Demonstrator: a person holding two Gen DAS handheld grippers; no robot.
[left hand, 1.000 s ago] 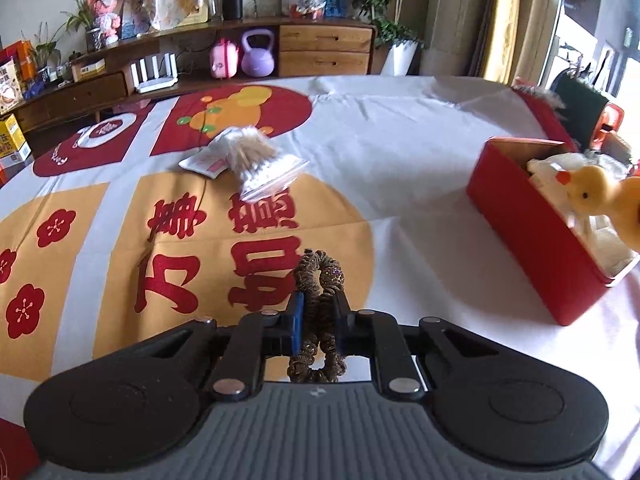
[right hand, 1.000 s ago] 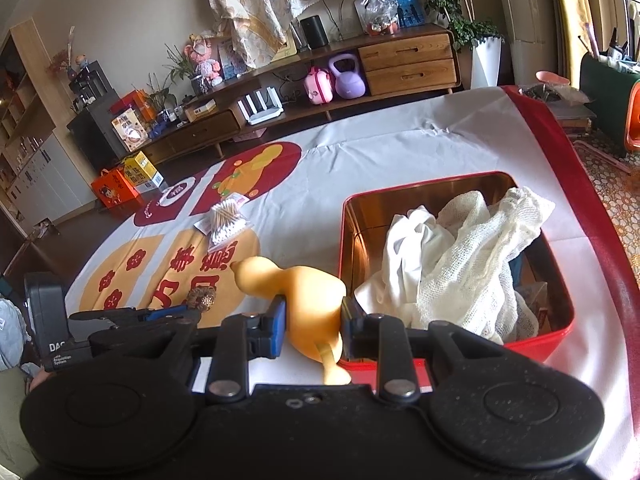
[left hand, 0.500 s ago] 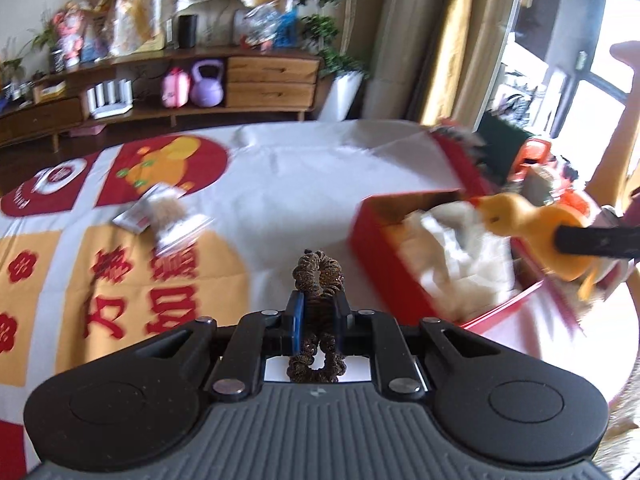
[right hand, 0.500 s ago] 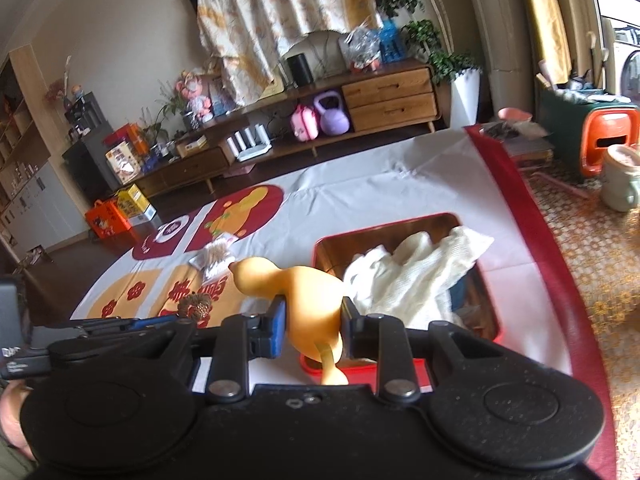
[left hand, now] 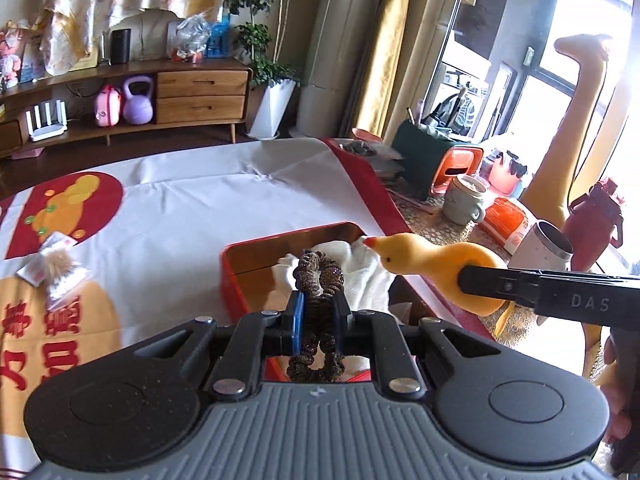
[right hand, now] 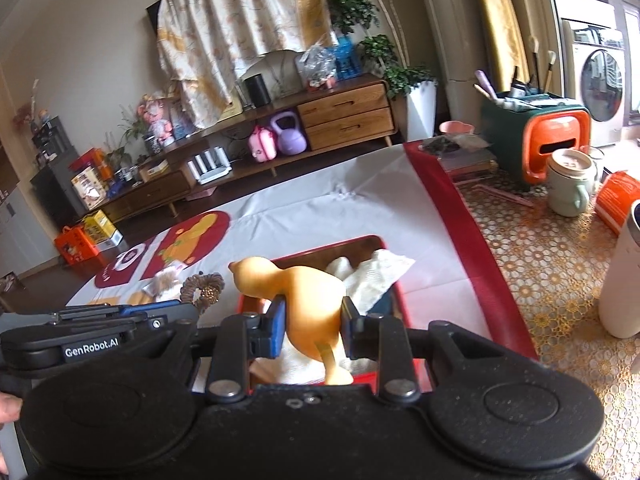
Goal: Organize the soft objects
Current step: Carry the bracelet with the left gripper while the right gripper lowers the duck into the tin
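**Both tongs loaded above the red box**

The left tongs (left hand: 317, 320) are pinching a brown beaded scrunchie (left hand: 319, 280) between blue pads; the loop is standing up past the fingertips and hanging below them. In the left wrist view the scrunchie is sitting over the near end of the red box (left hand: 232, 280), which is resting on the white, red and gold cloth covering the surface (left hand: 200, 208).

The right tongs (right hand: 313, 326) are pressing in on the body of a yellow rubber duck (right hand: 304, 296), its head pointing left and one foot dangling below the pads. The duck is hanging above the box's near wall (right hand: 400, 300), not touching the contents. In the left wrist view the duck (left hand: 424, 258) is reaching in from the right, beak over the box's right rim.

Inside the box, white cloths (right hand: 376, 276) are lying crumpled, one corner draping over the far right edge.

A small clear packet with a fluffy item (left hand: 56, 272) is lying on the cloth well left of the box.
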